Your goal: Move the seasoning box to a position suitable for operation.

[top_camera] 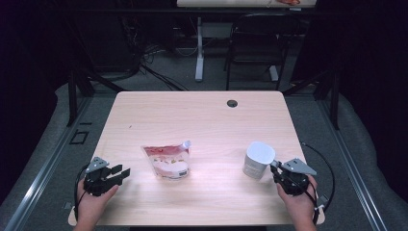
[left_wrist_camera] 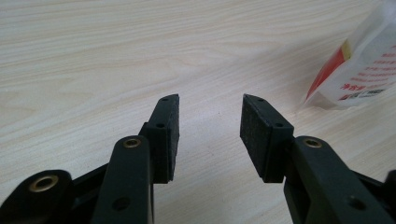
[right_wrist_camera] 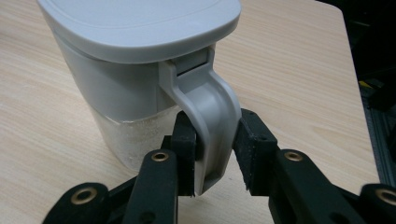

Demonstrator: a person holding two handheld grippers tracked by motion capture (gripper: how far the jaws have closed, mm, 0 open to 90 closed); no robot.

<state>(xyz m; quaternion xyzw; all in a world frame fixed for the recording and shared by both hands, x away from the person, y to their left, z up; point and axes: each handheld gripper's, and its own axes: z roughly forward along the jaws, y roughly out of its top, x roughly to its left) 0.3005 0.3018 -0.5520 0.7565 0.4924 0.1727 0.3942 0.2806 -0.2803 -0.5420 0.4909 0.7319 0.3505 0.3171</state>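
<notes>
I've got the table [top_camera: 202, 110] in front of me. The pouch [top_camera: 168, 161] sits on it just left of centre, toward my near side. Right of it, well apart, the jug [top_camera: 258, 160] stands upright on the table, its handle [right_wrist_camera: 210, 121] pointing near-right. My right gripper [top_camera: 276, 168] is at the jug's near-right side, and the handle runs between its jaws. My left gripper [top_camera: 122, 172] is over the near-left corner, left of the pouch and apart from it. A hole [top_camera: 232, 103] lies at the far edge, right of centre. Beyond the table, a chair [top_camera: 255, 45] stands on the floor.
</notes>
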